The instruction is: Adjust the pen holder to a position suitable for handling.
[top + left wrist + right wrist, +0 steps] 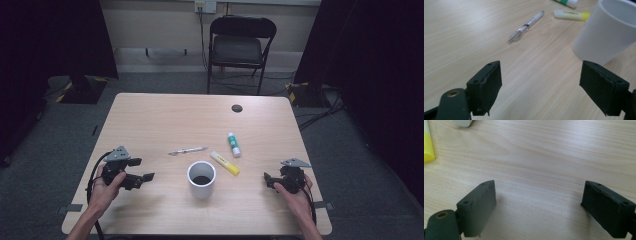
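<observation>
Both grippers held low over table [150, 120], nothing grasped. Left gripper [142, 179] jaws spread wide, aimed toward pen [188, 150]; white cup [201, 179] just beside. Right gripper [269, 181] jaws likewise spread, near yellow highlighter [224, 163]. Approach step judged in hand; next move calls for advance and closure on pen.

Table [150, 120]: pale wood-grain top, rounded corners, on grey carpet. Dark round grommet [236, 108] near far edge, right of centre.

On it:
- White cup [201, 179], upright, near the front, about mid-width; dark inside.
- Pen [187, 150], clear and silver, lying flat just beyond the cup and to its left.
- Yellow highlighter [224, 163], flat, just right of the cup, angled.
- Glue stick [233, 144], white with green label, flat, just beyond the highlighter; whether they touch, cannot tell.
</observation>
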`<control>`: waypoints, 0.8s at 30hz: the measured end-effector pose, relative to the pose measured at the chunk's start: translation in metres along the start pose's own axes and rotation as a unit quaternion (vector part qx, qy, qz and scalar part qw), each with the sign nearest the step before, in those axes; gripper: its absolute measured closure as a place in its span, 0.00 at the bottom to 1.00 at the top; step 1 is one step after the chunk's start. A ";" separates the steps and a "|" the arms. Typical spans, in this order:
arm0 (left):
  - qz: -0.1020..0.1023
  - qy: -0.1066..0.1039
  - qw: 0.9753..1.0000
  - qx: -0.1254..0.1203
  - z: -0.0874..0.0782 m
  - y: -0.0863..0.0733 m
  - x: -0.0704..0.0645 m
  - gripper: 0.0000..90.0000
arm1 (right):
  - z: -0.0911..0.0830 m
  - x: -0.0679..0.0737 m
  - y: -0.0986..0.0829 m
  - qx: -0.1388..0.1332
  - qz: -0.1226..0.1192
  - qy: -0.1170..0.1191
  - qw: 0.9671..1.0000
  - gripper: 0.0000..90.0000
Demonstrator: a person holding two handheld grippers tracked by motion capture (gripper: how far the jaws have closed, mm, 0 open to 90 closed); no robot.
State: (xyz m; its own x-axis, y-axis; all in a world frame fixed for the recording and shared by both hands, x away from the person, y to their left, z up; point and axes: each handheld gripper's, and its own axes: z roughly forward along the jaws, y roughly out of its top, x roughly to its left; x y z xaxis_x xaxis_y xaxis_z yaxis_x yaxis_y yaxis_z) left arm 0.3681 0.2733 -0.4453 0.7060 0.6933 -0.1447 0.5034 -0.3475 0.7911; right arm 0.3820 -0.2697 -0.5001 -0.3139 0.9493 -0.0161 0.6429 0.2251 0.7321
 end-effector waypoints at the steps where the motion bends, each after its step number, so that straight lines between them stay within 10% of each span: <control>1: -0.005 0.006 1.000 0.005 0.001 -0.003 0.002 0.20 | 0.000 0.000 0.000 0.000 0.000 0.000 1.000 0.12; 14: 0.006 0.066 0.995 0.075 0.027 -0.035 0.017 0.20 | -0.001 0.008 0.001 -0.003 -0.022 0.023 0.999 0.20; 24: 0.022 0.087 0.994 0.056 0.040 -0.039 0.021 0.04 | -0.012 0.038 0.016 -0.033 -0.062 0.101 0.992 0.24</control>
State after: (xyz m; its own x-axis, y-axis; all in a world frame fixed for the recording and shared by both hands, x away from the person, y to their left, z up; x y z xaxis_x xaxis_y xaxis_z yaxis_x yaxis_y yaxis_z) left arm 0.3835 0.2766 -0.5028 0.6357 0.7720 0.0012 0.5341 -0.4410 0.7213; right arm 0.3720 -0.2326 -0.4806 -0.5257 0.8504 0.0237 0.5461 0.3159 0.7759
